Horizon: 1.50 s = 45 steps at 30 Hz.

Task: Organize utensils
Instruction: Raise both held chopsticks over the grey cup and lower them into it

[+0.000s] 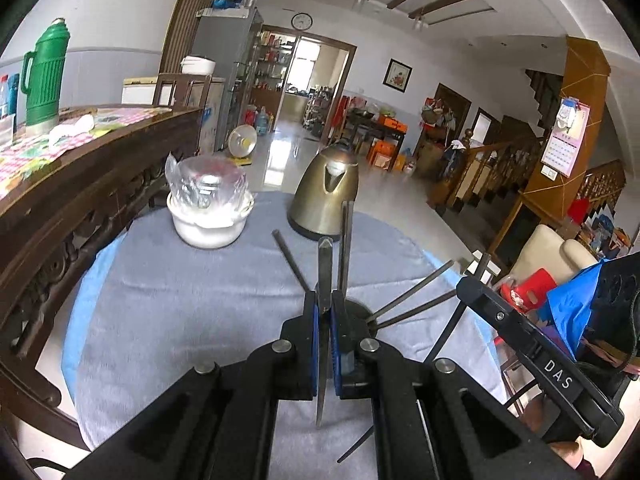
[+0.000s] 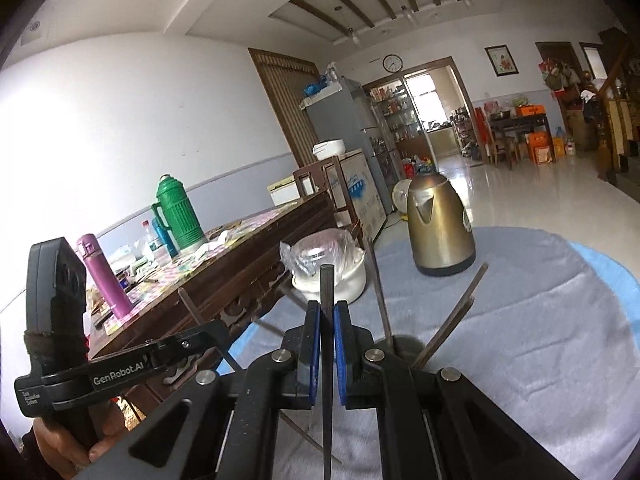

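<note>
My left gripper point(image 1: 325, 300) is shut on a thin dark chopstick point(image 1: 325, 256) that stands upright between its blue pads, above the round table's grey cloth point(image 1: 180, 300). Just behind it a dark round holder point(image 1: 360, 310) has several more chopsticks point(image 1: 412, 292) fanning out of it. My right gripper point(image 2: 327, 308) is shut on another dark chopstick point(image 2: 327, 280), also upright. In the right wrist view the same holder point(image 2: 408, 346) sits close behind the right finger, with a chopstick point(image 2: 456, 312) leaning out. Both held sticks hang clear of the cloth.
A brass kettle point(image 1: 326, 196) and a white pot topped with clear plastic point(image 1: 208, 208) stand at the far side of the round table. A carved wooden table point(image 1: 80, 168) with a green thermos point(image 1: 44, 76) runs along the left. A red stool point(image 1: 528, 288) is at the right.
</note>
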Available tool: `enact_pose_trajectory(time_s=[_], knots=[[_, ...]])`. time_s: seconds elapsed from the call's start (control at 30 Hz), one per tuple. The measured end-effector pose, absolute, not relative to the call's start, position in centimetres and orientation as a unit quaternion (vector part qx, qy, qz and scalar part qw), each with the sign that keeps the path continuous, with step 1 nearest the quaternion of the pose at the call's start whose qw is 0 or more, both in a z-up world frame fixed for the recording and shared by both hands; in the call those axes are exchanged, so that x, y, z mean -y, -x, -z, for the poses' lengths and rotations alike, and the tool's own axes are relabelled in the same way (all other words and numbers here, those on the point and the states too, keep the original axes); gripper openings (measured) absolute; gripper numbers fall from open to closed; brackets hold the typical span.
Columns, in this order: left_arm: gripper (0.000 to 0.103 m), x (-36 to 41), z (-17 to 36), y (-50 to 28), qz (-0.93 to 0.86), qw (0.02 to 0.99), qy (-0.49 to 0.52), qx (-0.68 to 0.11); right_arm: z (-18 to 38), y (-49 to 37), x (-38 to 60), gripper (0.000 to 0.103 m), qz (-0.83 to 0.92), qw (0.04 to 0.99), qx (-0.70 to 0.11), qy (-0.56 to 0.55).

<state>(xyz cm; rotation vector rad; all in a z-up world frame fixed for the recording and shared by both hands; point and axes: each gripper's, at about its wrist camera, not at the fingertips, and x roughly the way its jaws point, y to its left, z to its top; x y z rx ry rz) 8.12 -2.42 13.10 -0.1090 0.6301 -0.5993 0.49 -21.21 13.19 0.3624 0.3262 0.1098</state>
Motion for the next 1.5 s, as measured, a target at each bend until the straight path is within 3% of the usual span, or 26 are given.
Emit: enact_pose_trajectory(time_s=[0.77, 1.03, 1.5], knots=[[0.006, 5.9, -18.9, -9.9, 0.299, 0.928, 0.053, -0.214, -20.2, -2.3, 24.8, 0.007, 0.018, 0.986, -0.053, -0.157], [0.006, 7.3, -18.0, -11.1, 0.287, 0.935, 0.046, -0.203, -19.6, -4.0, 24.4, 0.007, 0.051, 0.989, -0.036, -0.131], [0.006, 9.0, -14.8, -12.3, 0.274, 0.933, 0.023, -0.232, -16.2, -5.4, 24.2, 0.007, 0.052, 0.987, -0.077, -0.130]])
